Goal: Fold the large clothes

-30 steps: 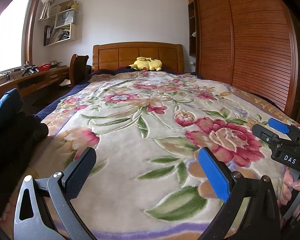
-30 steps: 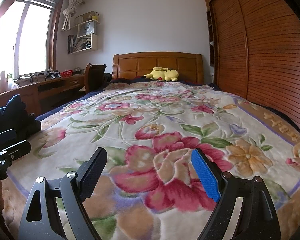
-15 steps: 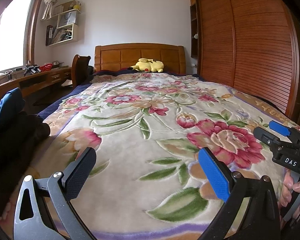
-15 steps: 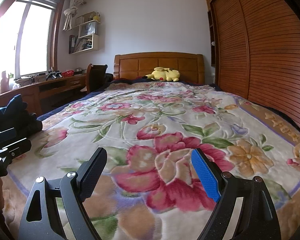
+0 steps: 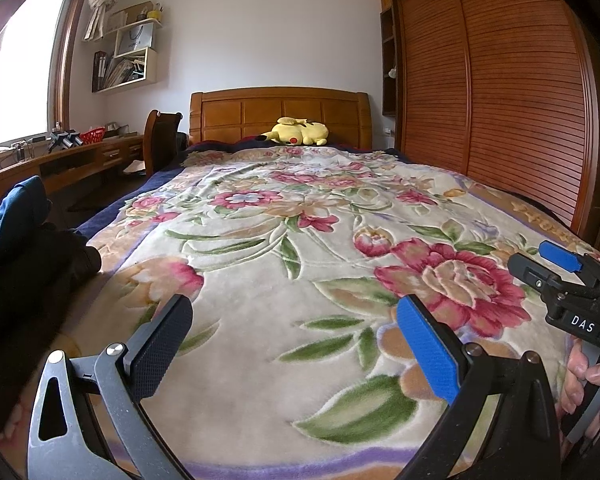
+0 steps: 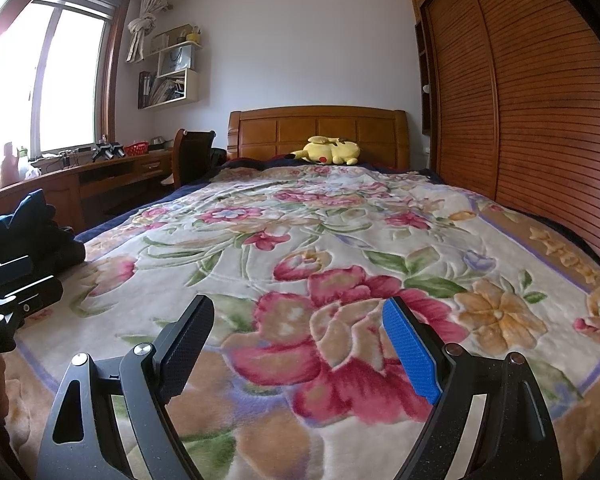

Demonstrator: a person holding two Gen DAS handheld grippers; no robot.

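I hold two tongs low over the foot of one bed, whose floral blanket [image 6: 300, 240] is my landmark. My left gripper [image 5: 296, 344] has its two pads spread wide apart, one black and one blue, with nothing between them, only blanket beneath. My right gripper [image 6: 298, 344] is just as wide apart and bare. In the left view my right hand [image 5: 580, 380] shows at the blanket's right edge. At the blanket's near left edge lies one heap of dark clothes [image 5: 16, 248], blue cloth on top, untouched by either gripper. Left of the blanket runs one wooden desk [image 6: 100, 176]. At the blanket's far end lies one yellow plush toy [image 6: 328, 152], before one wooden headboard [image 6: 320, 132].
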